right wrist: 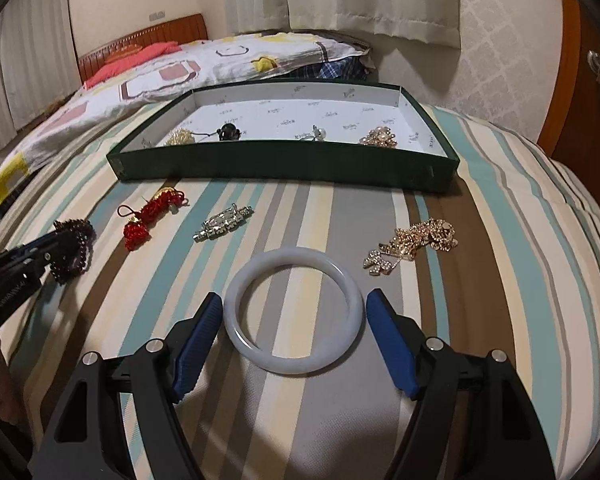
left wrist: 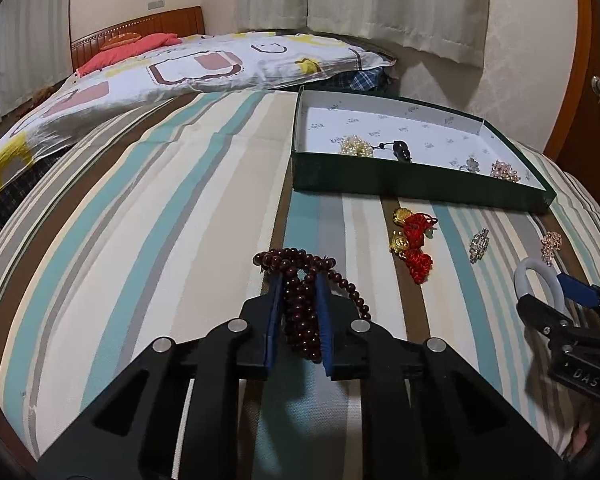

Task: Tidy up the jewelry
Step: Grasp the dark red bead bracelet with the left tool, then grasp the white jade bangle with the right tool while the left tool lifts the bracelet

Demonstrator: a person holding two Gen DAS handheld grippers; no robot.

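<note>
Left gripper [left wrist: 298,280] clamped on the dark red bead strand [left wrist: 300,300] at lower centre, right gripper [right wrist: 294,300] wide around the white bangle [right wrist: 294,314], untouched: lift beads straight, carry to the green box [left wrist: 400,180], upper right.

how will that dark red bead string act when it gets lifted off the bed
Probably floppy: the dark red bead string lies bunched in loose loops between the left tongs, so strands should dangle. It may slip, since the beads look round and glossy. It is likely light, barely denting the striped bedcover.
</note>
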